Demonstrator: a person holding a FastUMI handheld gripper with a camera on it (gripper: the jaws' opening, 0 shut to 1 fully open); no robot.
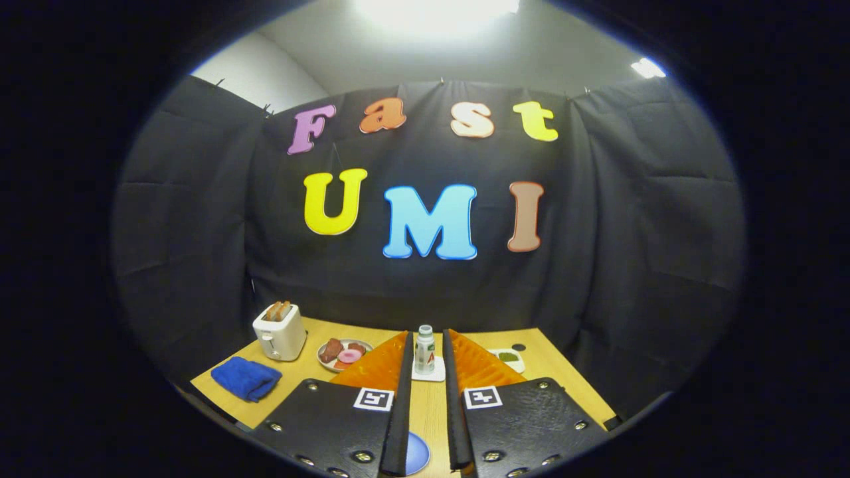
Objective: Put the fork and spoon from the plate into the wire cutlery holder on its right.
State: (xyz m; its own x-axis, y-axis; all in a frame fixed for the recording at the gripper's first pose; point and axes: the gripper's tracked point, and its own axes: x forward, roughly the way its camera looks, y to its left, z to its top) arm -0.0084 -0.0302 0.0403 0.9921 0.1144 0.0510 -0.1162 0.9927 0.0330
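Observation:
My gripper (426, 337) is held above the near part of a wooden table (551, 372), looking level toward the back wall. Its fingers (397, 405) stand a narrow gap apart, open, with nothing held between them. Low in that gap, close under the gripper, shows part of a blue round thing (416, 454); I cannot tell what it is. Beyond the fingertips a small white bottle (424, 350) stands upright on a white coaster (429, 375).
A white toaster (279, 332) with bread in it stands at the back left, and a folded blue cloth (246, 378) lies in front of it. A plate of food (343, 354) lies left of the bottle. A small white dish (510, 358) lies to its right.

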